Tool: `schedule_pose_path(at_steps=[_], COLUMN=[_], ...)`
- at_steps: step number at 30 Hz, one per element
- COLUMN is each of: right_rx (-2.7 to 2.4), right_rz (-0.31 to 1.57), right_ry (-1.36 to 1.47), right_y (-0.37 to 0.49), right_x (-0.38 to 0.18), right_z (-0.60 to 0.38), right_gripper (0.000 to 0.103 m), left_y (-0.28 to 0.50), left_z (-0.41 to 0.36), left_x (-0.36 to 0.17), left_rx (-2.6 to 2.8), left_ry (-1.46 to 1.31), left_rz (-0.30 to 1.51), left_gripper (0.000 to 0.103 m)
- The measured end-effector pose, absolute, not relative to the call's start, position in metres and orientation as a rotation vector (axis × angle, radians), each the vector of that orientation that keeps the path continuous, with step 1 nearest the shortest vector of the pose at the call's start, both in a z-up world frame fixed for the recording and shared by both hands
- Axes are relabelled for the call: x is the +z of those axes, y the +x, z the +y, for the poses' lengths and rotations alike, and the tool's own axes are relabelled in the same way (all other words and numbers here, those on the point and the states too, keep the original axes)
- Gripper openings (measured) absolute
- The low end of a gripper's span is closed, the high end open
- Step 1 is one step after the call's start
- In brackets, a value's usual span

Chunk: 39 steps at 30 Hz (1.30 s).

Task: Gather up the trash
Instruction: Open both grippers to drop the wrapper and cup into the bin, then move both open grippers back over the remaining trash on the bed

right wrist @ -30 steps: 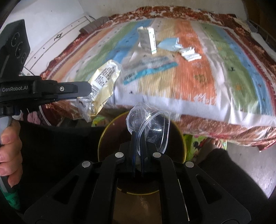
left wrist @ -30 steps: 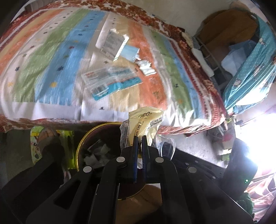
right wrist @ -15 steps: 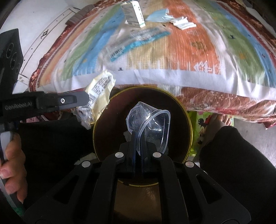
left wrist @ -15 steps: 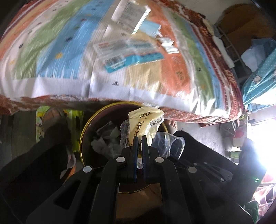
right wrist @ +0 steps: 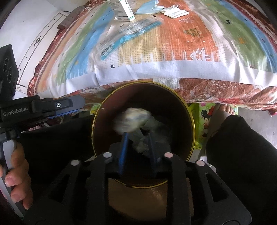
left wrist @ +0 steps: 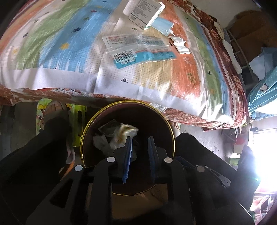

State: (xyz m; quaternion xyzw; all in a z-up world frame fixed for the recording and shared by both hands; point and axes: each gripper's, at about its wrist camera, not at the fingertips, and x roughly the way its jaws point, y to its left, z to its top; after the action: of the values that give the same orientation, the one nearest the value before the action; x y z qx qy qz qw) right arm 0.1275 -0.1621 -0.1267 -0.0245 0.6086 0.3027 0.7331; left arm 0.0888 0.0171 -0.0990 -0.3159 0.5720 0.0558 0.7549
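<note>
Both grippers hang over the gold-rimmed bin (left wrist: 83, 138), which stands on the floor against the bed (left wrist: 155, 83). The left gripper (left wrist: 139, 138) has just been opening and its blue pads stand apart with nothing between them; the yellow wrapper (left wrist: 127, 132) it was carrying is a blur just inside the bin at about 11 o'clock of the fingertips. The right gripper (right wrist: 137, 134) has likewise been opening and is released; what lies below it in the bin is a pale blur, so the clear cup cannot be made out there.

To finish this drop well, I would keep both grippers over the bin's mouth until the pieces settle, then lift straight up so no fingertip catches the rim. More trash waits on the bed: a barcoded plastic packet (left wrist: 136, 50) at 12 o'clock of the bin, a white carton (left wrist: 145, 13), a blue face mask (left wrist: 161, 26) and small white sachets (left wrist: 180, 45) beyond it at 1 o'clock.
</note>
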Motion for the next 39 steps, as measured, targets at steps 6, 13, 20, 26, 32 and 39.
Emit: schedule_pose_path(at_steps=[6,13,20,26,32,39], right_rx=[0.657,0.649,0.665,0.689,0.698,0.669], right_rz=[1.308,1.226,1.137,1.063,0.997,0.959], right_ry=[-0.047,-0.061,-0.077,-0.107,-0.137,-0.137], right_y=[0.131,0.140,0.146,0.155,0.168,0.189], right_x=[-0.120,-0.100,-0.076,-0.052,-0.029,-0.015], right_z=[-0.164,-0.166,-0.165,-0.162,-0.163,-0.164], right_gripper=[0.026,0.036,0.047,0.052,0.056,0.063], left_y=[0.090,0.091,0.095,0.104,0.115,0.130], left_z=[0.022,0.042,0.053,0.063,0.067,0.066], left_x=[-0.093,-0.077,-0.062,-0.051,-0.038,-0.031], left_rx=[0.128,0.159,0.178,0.176,0.186,0.181], left_ry=[-0.710,-0.741,-0.729,-0.721,-0.648,-0.544], left_rz=[1.216,1.148,1.100,1.083,1.066,1.078], left_gripper=[0.021,0.033,0.047,0.054,0.060,0.067])
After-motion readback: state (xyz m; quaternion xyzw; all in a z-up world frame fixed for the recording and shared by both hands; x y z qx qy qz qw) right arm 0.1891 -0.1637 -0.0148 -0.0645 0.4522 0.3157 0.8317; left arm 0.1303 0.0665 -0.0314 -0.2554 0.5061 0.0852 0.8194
